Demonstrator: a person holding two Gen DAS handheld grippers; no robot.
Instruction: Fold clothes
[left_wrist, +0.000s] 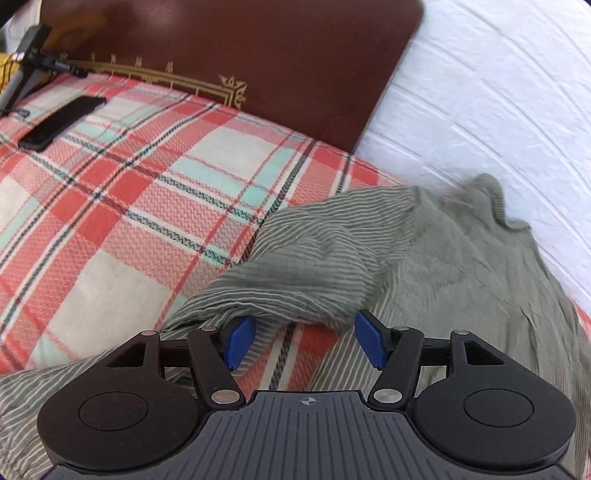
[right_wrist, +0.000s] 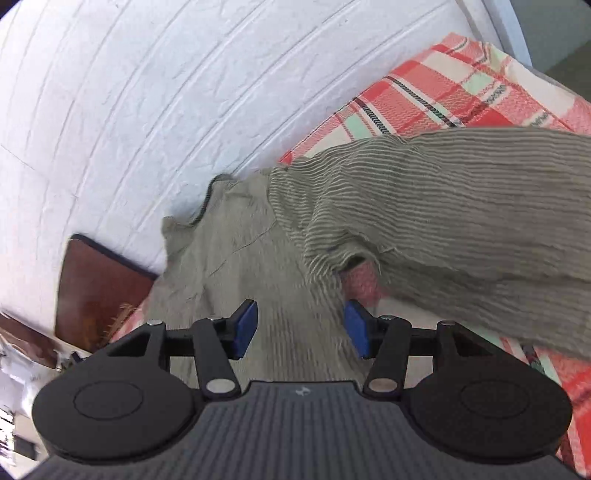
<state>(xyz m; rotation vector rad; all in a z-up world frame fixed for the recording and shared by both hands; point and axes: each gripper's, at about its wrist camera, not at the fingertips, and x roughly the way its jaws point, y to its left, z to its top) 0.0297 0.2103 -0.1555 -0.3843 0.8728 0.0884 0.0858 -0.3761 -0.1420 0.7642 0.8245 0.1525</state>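
A grey-green striped garment (left_wrist: 424, 251) lies crumpled on a red, white and mint plaid bedsheet (left_wrist: 110, 192). My left gripper (left_wrist: 306, 341) is open with blue pads, just in front of a folded sleeve of the garment, holding nothing. In the right wrist view the same garment (right_wrist: 424, 206) spreads ahead, its ribbed collar toward the wall. My right gripper (right_wrist: 301, 328) is open over the garment's plain inner side, holding nothing.
A dark brown headboard (left_wrist: 258, 55) with gold trim stands at the bed's far end. A black phone (left_wrist: 61, 122) lies on the sheet at far left beside a black stand (left_wrist: 26, 70). A white textured wall (right_wrist: 147, 92) borders the bed.
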